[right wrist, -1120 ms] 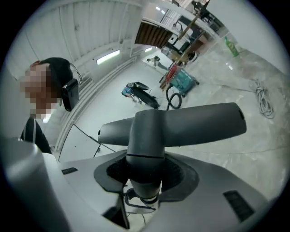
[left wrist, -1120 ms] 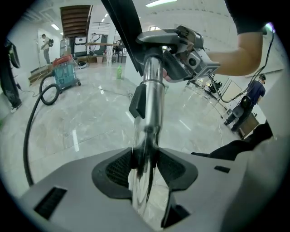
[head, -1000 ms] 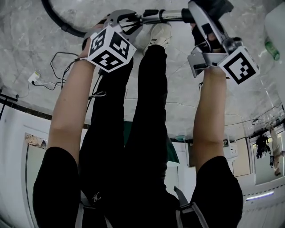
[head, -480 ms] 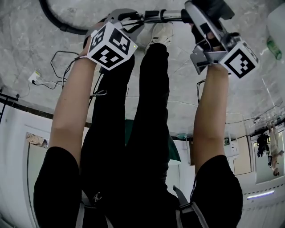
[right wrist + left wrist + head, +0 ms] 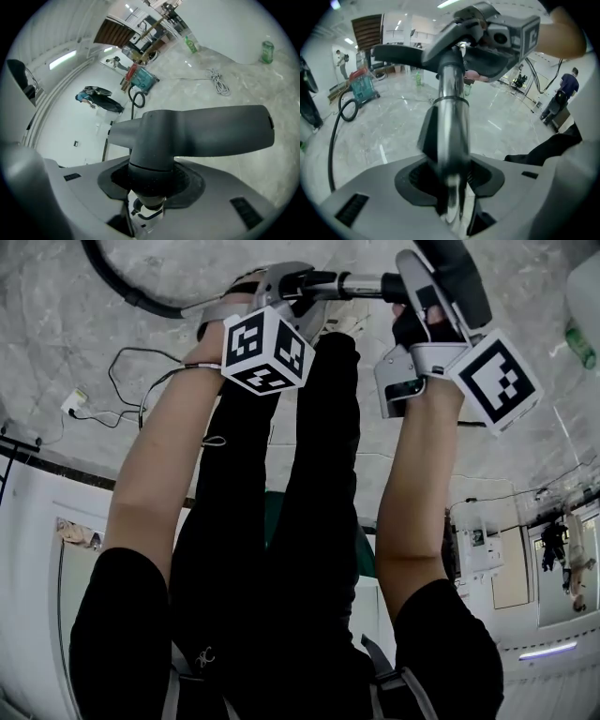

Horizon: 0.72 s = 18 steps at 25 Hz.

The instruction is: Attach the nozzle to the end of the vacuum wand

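Observation:
In the head view my left gripper [image 5: 281,282] is shut on the chrome vacuum wand [image 5: 361,280], which runs level to the right. In the left gripper view the wand [image 5: 451,117] stands between the jaws of the left gripper [image 5: 450,187]. My right gripper [image 5: 427,292] is shut on the neck of the dark grey T-shaped nozzle [image 5: 455,273]. The right gripper view shows the nozzle [image 5: 201,131] with its neck clamped in the right gripper [image 5: 150,183]. The wand's far end meets the nozzle's neck [image 5: 459,47]; I cannot tell whether it is seated.
A black hose [image 5: 122,287] curves over the marble floor at top left. A cable with a white plug [image 5: 70,404] lies at the left. The person's legs and a shoe [image 5: 342,315] are under the wand. A green bottle [image 5: 574,343] stands at the right.
The left gripper has shifted right and its cube has rolled. The right gripper has rolled and sunk a little, swinging the nozzle round. Both keep their hold.

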{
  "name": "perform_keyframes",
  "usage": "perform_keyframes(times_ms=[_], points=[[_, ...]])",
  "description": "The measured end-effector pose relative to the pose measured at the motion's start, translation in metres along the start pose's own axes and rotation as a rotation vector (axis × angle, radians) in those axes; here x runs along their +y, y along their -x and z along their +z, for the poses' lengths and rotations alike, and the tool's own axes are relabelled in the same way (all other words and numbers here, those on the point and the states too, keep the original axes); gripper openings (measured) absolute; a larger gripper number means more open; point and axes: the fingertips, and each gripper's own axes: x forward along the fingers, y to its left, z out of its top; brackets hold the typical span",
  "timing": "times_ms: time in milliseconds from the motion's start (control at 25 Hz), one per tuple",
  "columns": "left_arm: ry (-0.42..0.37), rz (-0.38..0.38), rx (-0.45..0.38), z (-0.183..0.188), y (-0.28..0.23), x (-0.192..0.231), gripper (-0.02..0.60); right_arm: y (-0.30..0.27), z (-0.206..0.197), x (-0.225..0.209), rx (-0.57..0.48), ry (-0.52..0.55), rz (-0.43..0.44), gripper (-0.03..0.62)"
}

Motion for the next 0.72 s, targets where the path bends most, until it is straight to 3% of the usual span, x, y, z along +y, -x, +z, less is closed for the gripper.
perform_keyframes(times_ms=[120,200,280,400,480,520,600,720], points=[[-0.020,-0.052,-0.023,0.008,-0.006,-0.002,0.135,0.000,-0.009,0.013,-0.004,0.034,-0.033,0.171],[-0.012,-0.103,-0.032,0.009,-0.002,0.000,0.130,-0.003,-0.007,0.021,-0.013,0.077,0.007,0.171],[0.003,-0.172,-0.039,0.010,0.003,0.000,0.129,-0.005,-0.005,0.035,-0.027,0.156,0.144,0.170],[0.035,-0.316,-0.064,0.012,0.013,-0.005,0.127,-0.006,-0.008,0.057,0.007,0.293,0.498,0.172],[0.070,-0.358,-0.068,0.011,0.016,-0.006,0.127,-0.011,-0.011,0.057,0.060,0.286,0.604,0.171],[0.085,-0.350,-0.063,0.009,0.015,-0.004,0.126,-0.016,-0.009,0.053,0.056,0.253,0.591,0.171],[0.099,-0.305,-0.054,0.008,0.009,0.004,0.126,-0.024,-0.002,0.042,0.000,0.177,0.459,0.170],[0.094,-0.244,-0.076,0.019,-0.001,0.007,0.126,-0.023,0.008,0.020,-0.088,0.065,0.093,0.170]])
